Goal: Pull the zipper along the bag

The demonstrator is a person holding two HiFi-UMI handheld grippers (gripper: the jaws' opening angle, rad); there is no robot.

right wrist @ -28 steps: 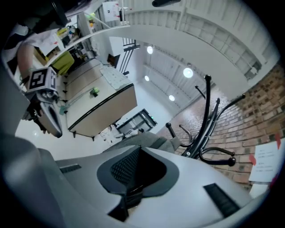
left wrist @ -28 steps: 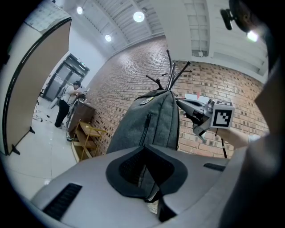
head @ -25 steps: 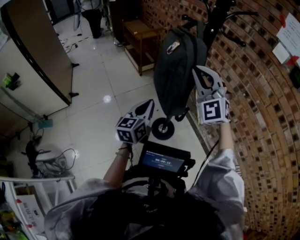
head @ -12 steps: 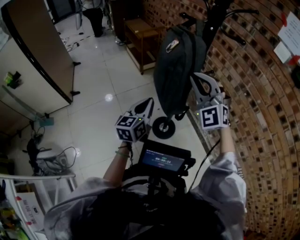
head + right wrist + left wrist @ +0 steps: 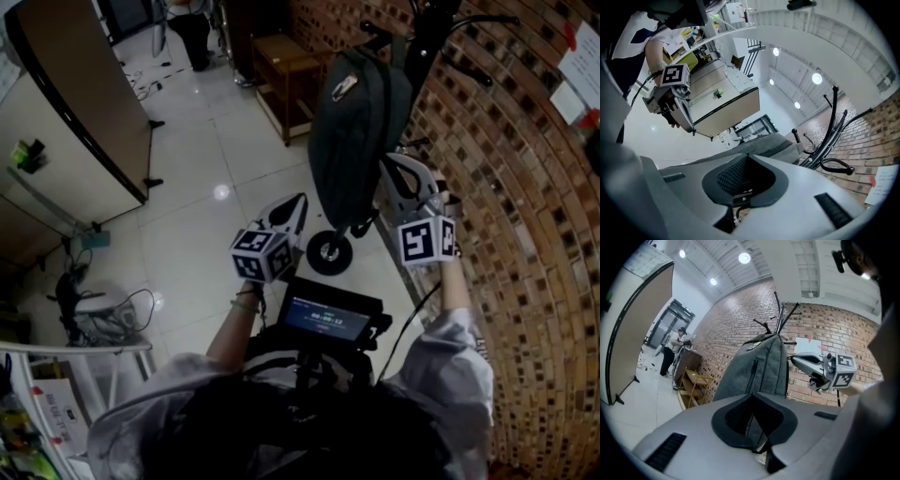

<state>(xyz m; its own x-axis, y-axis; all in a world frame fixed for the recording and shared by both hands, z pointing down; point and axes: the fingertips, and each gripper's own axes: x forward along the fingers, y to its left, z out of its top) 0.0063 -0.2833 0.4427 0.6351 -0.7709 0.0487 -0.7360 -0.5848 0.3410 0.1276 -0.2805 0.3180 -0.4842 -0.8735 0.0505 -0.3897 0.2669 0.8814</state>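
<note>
A grey backpack [image 5: 356,122] hangs from a black coat rack [image 5: 427,37] against the brick wall. My right gripper [image 5: 386,167] sits at the bag's right edge, about halfway down. Its jaws are shut on a small metal zipper pull [image 5: 742,198], seen in the right gripper view. My left gripper [image 5: 298,204] is at the bag's lower left edge. In the left gripper view its jaws [image 5: 759,446] are closed on grey fabric and a dark strap of the bag [image 5: 759,371]. The zipper track itself is hidden from the head view.
The brick wall [image 5: 525,187] runs close on the right. A small black wheel [image 5: 328,253] stands on the tiled floor below the bag. A wooden shelf [image 5: 277,70] stands behind the bag at left. A person [image 5: 192,28] stands far back. A dark screen device [image 5: 328,319] sits at my chest.
My right gripper has moved down along the bag's right edge, still shut. The left gripper has stayed where it was at the bag's lower left.
</note>
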